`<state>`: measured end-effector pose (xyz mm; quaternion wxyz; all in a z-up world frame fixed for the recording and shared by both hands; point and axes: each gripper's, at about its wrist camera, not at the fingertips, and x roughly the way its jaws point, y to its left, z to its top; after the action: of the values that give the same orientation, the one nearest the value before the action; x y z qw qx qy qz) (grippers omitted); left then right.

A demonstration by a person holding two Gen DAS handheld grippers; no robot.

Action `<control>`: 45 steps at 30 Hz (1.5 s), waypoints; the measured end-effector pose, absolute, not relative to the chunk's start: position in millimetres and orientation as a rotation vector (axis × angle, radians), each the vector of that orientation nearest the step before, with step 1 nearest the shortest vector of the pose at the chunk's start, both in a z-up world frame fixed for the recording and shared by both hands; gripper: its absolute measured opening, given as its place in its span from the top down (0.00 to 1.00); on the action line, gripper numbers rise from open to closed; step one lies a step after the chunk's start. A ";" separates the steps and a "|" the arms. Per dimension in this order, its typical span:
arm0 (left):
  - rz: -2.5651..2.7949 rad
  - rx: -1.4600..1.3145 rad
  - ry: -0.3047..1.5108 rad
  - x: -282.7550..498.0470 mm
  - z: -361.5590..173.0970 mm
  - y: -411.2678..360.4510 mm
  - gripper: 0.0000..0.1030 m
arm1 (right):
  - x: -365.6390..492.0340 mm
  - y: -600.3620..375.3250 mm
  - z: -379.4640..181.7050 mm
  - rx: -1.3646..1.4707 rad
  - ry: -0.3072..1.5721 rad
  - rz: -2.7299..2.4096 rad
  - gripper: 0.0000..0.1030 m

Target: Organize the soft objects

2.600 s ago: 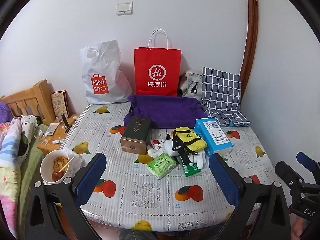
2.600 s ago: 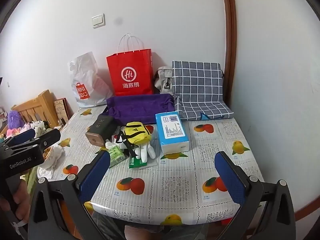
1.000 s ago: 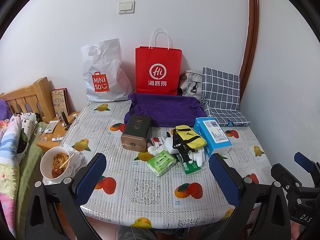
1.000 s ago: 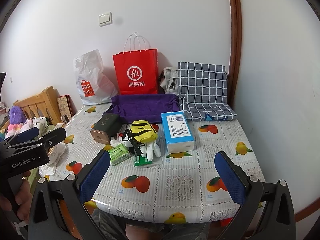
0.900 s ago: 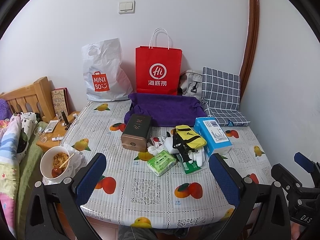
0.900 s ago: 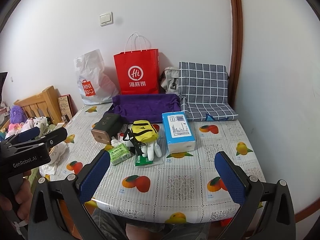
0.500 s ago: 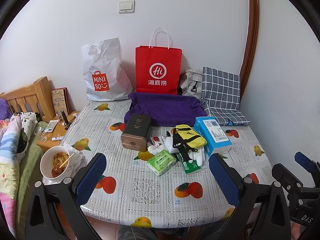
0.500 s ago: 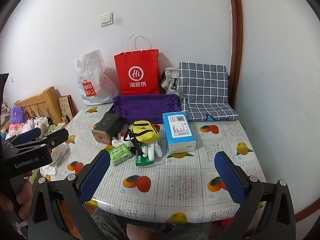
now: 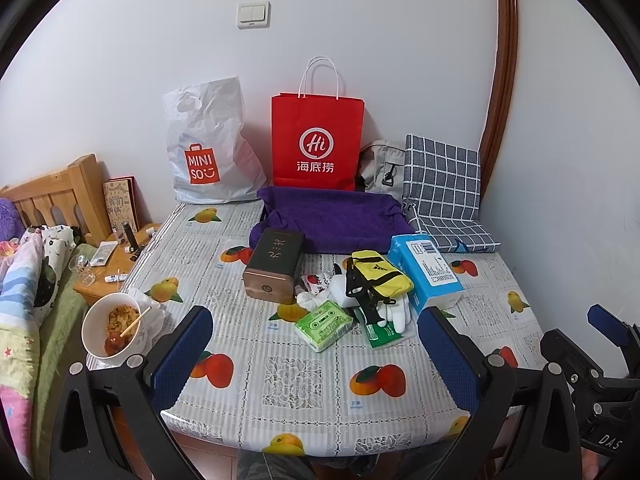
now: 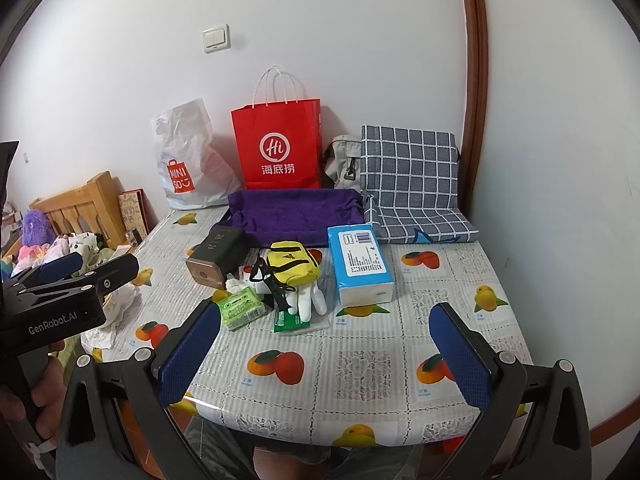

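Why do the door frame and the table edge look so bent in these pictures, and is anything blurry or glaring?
Left wrist view: fisheye bending curves the brown door frame, and black corners ring the picture; the red paper bag is sharp. Right wrist view: same bowing; soft even light, with a small shiny patch on the tablecloth near its front edge.
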<state>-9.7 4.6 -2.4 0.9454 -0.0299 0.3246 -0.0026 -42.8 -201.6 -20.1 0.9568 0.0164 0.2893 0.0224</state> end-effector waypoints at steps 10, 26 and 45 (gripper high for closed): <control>-0.005 -0.061 0.661 -9.5 -2.4 4.7 0.00 | -43.1 -200.1 -19.8 0.031 0.586 0.043 0.00; -0.006 -0.062 0.656 -10.8 0.3 4.5 0.00 | -44.6 -199.2 -17.1 0.032 0.580 0.049 0.00; 0.009 -0.087 0.815 55.5 -74.1 30.8 0.00 | 17.3 -203.7 -81.4 0.077 0.709 0.125 0.01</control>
<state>55.5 30.8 -74.1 0.9171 -0.0421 0.3963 0.0045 17.3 -203.7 -81.4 0.9352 0.0379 0.3468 0.0614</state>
